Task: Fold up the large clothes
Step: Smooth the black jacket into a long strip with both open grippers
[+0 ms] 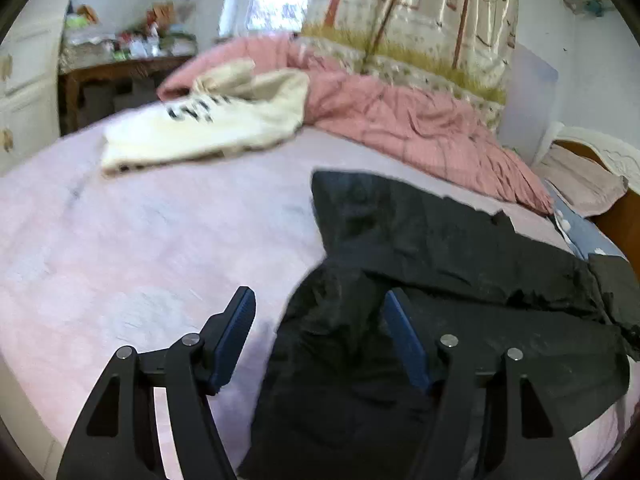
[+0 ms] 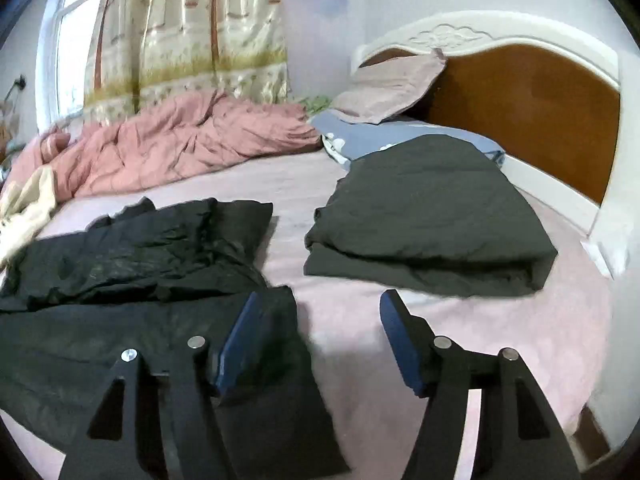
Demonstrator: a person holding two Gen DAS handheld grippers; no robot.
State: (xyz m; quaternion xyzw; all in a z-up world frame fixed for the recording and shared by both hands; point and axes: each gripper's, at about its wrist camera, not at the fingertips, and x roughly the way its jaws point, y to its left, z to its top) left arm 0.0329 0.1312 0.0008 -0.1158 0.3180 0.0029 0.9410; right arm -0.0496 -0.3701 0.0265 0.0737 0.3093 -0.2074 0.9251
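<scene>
A crumpled black garment (image 1: 420, 264) lies spread on the pink bed sheet (image 1: 140, 248); it also shows in the right wrist view (image 2: 132, 252). My left gripper (image 1: 320, 304) is open, just above the garment's left edge, holding nothing. My right gripper (image 2: 320, 308) is open over the garment's right edge, its left finger above the cloth and its right finger above bare sheet. A dark grey garment (image 2: 428, 224) lies folded farther right, near the headboard.
A cream garment with black print (image 1: 208, 128) lies at the far side of the bed. A rumpled pink quilt (image 1: 400, 120) runs along the back, below the patterned curtain (image 1: 420, 20). Pillows (image 2: 392, 88) rest against the brown headboard (image 2: 528, 112). A cluttered table (image 1: 120, 60) stands far left.
</scene>
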